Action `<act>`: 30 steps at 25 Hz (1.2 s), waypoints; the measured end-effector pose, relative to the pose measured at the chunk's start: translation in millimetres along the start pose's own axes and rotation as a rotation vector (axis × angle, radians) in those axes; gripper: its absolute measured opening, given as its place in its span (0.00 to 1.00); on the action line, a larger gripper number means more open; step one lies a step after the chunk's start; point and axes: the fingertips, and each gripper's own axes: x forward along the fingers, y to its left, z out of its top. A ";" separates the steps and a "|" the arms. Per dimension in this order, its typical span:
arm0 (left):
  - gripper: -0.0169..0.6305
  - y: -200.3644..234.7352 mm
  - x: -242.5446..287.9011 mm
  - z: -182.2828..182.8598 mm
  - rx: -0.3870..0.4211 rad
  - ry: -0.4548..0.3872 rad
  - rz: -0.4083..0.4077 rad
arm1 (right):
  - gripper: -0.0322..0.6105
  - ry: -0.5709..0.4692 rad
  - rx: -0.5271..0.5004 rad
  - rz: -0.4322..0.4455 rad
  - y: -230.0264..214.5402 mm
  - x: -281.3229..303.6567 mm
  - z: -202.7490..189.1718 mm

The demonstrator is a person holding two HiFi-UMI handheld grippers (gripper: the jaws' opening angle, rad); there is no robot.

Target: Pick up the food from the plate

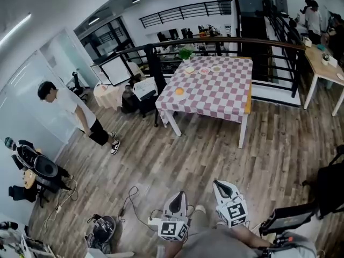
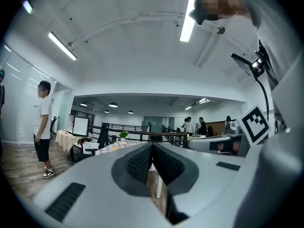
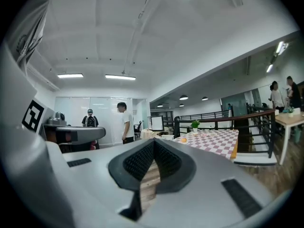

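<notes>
While you hold them low over the wooden floor, your left tool (image 1: 178, 195) and right tool (image 1: 218, 184) are both closed on nothing. Well ahead of them, the orange food (image 1: 179, 91) lies on its plate (image 1: 180, 97) at the checkered table's (image 1: 226, 90) near corner.

— Where are the grippers?
— Low at the bottom edge. The left gripper (image 1: 178, 195) and the right gripper (image 1: 217, 184) sit side by side over the wooden floor (image 1: 177, 155), both pointing up the frame, with their marker cubes toward the camera. Each tapers to a tip with no gap showing, and nothing is held.
— And the food?
— Well apart from them. A table (image 1: 226, 95) under a red-and-white checkered cloth stands ahead. A plate (image 1: 179, 98) at its near left corner holds a piece of orange food (image 1: 179, 91). More plates (image 1: 204, 69) sit at the far end, near a green plant (image 1: 185, 52).
— Anyone about?
— A person (image 1: 75, 112) in a white shirt stands at the left.
</notes>
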 end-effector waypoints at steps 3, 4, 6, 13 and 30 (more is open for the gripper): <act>0.01 -4.2 16.0 10.8 0.020 -0.028 -0.014 | 0.07 0.012 0.002 0.023 -5.8 6.3 -3.9; 0.01 -5.3 21.0 12.1 0.023 -0.035 -0.016 | 0.07 0.015 -0.001 0.027 -9.6 9.5 -5.3; 0.01 -6.6 31.5 9.9 0.007 -0.037 -0.022 | 0.07 0.013 -0.001 0.026 -18.5 17.0 -5.7; 0.01 -7.6 73.3 1.6 -0.025 -0.025 -0.106 | 0.07 0.005 0.006 -0.042 -43.8 39.3 -4.5; 0.01 131.1 161.2 -17.7 -0.106 0.003 -0.029 | 0.07 0.066 -0.034 -0.070 -70.8 181.5 -2.7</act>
